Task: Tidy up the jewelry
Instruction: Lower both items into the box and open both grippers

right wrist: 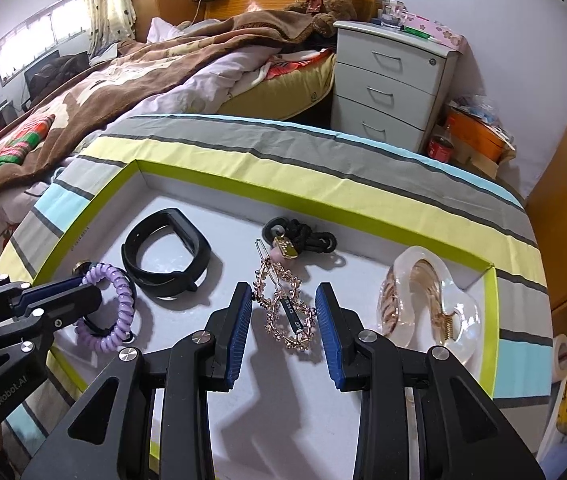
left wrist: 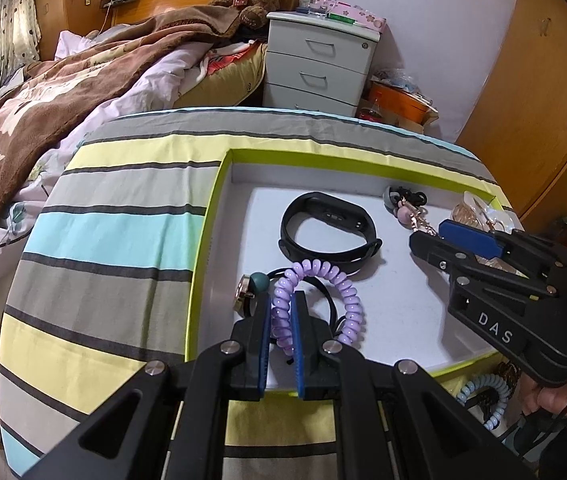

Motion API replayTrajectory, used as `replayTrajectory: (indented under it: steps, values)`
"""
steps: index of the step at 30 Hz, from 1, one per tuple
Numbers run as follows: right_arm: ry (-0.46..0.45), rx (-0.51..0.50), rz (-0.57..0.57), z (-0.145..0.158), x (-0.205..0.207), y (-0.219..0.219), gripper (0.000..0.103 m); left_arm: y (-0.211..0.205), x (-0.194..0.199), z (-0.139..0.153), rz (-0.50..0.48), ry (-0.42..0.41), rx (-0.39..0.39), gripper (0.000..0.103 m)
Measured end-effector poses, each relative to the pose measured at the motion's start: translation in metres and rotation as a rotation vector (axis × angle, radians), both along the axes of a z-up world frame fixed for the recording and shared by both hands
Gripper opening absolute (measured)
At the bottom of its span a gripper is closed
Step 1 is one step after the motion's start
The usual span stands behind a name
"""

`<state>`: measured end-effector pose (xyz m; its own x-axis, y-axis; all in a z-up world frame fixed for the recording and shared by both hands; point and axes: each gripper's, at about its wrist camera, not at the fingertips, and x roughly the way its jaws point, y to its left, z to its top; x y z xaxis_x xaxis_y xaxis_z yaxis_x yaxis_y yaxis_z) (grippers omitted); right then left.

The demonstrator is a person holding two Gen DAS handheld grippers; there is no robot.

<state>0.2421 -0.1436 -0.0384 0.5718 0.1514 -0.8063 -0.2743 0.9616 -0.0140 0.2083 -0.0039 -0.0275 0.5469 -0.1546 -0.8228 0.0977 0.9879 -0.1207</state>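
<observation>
Right up close, the left gripper (left wrist: 281,320) is clamped on a purple coil hair tie (left wrist: 315,300) at the near left corner of the tray (left wrist: 207,216). The right gripper (right wrist: 283,320) sits wide open, fingers either side of a rose-gold beaded hair clip (right wrist: 287,308) lying on the tray floor, not touching it. A black fitness band (right wrist: 165,254) lies just past the coil tie, a clear claw clip (right wrist: 427,300) off to the right. The tray rests on a striped cloth (left wrist: 115,224) over the desk.
</observation>
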Motion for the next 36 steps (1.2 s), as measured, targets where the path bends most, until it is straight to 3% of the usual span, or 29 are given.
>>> replayTrajectory:
  steps: [16, 22, 26, 36]
  values:
    - [0.0, -0.031, 0.012, -0.0027, 0.0027, 0.0081, 0.034, 0.0013, 0.0036, -0.0026, 0.01, 0.017, -0.01, 0.012]
    - [-0.004, -0.047, 0.015, -0.004, 0.0031, 0.01, 0.034, -0.0004, 0.0029, -0.0019, 0.008, 0.015, -0.012, 0.021]
    - [-0.003, -0.05, 0.017, -0.0042, 0.0034, 0.0099, 0.035, -0.001, 0.0017, -0.0003, 0.004, 0.013, -0.017, 0.033]
    - [-0.01, -0.035, 0.011, -0.0006, 0.0015, 0.01, 0.042, -0.002, -0.0032, 0.0064, 0.004, -0.003, -0.021, 0.041]
